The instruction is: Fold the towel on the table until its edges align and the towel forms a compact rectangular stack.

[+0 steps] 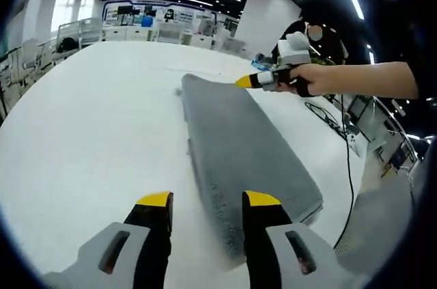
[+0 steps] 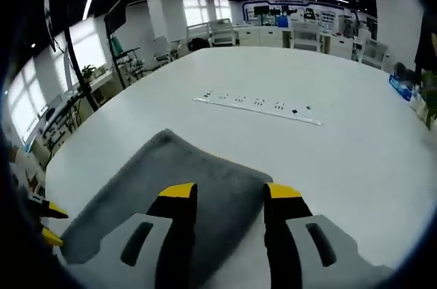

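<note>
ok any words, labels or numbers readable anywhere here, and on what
No text can be read in either view.
The white strip on the table carries small dark marks, too small to read.
The far wall's blue screen or sign is too blurred to read.
The grey towel and both sets of yellow-tipped fingers carry no lettering.

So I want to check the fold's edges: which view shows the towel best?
The left gripper view: the folded grey towel runs nearly full length on the white table, both long edges visible. The right gripper view shows one end, partly behind that gripper's fingers.
</note>
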`<action>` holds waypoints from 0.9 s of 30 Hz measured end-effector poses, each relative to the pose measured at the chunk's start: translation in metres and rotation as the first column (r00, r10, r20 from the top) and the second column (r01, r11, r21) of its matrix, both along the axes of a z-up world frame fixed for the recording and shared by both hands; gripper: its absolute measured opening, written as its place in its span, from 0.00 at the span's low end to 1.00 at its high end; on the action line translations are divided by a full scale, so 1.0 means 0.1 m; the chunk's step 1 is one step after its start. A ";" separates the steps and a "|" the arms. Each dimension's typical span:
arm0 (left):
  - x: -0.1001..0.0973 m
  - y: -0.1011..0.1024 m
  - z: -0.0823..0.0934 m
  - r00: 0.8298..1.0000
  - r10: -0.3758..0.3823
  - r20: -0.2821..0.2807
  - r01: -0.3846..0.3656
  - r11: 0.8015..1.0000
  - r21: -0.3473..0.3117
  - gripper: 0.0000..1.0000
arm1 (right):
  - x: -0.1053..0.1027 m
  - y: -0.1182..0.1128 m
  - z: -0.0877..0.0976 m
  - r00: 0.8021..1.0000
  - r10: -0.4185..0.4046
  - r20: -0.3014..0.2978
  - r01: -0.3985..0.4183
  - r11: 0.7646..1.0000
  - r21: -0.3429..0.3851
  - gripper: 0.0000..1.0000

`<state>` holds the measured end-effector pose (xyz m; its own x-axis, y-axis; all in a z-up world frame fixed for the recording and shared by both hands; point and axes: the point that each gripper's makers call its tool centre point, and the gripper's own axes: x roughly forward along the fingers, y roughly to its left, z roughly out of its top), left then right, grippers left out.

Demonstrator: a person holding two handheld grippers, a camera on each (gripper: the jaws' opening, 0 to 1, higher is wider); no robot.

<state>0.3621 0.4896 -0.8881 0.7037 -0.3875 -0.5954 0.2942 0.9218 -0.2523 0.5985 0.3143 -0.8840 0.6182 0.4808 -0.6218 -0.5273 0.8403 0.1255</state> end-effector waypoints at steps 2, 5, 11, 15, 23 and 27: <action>0.07 -0.01 0.00 1.000 -0.011 0.003 0.011 1.000 0.007 0.41 | -0.04 -0.06 -0.01 1.000 -0.004 -0.007 0.004 1.000 0.004 0.39; 0.16 -0.01 -0.02 1.000 -0.028 0.002 0.028 0.999 0.020 0.41 | -0.10 -0.15 -0.05 1.000 -0.018 -0.019 0.018 1.000 0.013 0.39; 0.33 0.01 -0.08 0.999 -0.047 0.001 0.047 0.998 0.042 0.39 | -0.33 -0.22 -0.13 0.999 -0.025 -0.048 0.027 0.999 0.031 0.38; 0.41 0.03 -0.10 0.999 -0.054 0.000 0.054 0.997 0.055 0.38 | -0.47 -0.27 -0.12 0.998 -0.023 -0.058 0.025 0.999 0.034 0.38; 0.61 0.02 -0.12 0.997 -0.082 0.014 0.080 0.994 0.077 0.33 | -0.71 -0.33 -0.13 0.997 -0.018 -0.077 0.022 0.998 0.053 0.38; 0.74 0.02 -0.11 0.996 -0.086 0.024 0.083 0.993 0.085 0.32 | -0.84 -0.28 -0.16 0.996 -0.003 -0.085 0.009 0.997 0.072 0.38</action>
